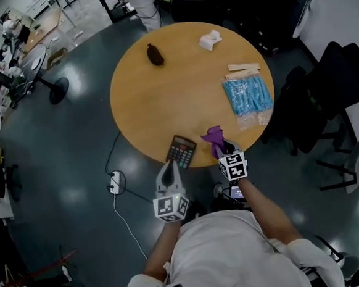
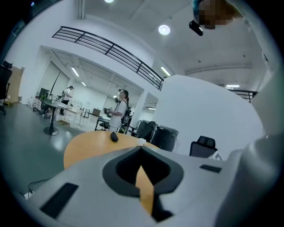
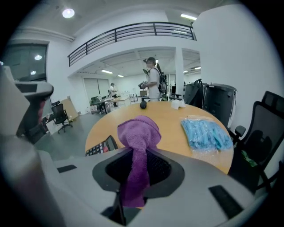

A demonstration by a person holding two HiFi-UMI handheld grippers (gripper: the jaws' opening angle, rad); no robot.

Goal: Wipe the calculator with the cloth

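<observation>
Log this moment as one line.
left gripper: shut, empty | right gripper: shut on purple cloth | calculator: near edge of table

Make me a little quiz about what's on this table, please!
1. Pick one: what colour is the cloth pinched in the right gripper? A green, B purple, C yellow.
2. True or false: the calculator lies in the middle of the table.
3. Fill the gap: the left gripper has its jaws ____, with nothing between them.

Key: 1 B. 2 False, it lies at the near edge. 3 shut.
</observation>
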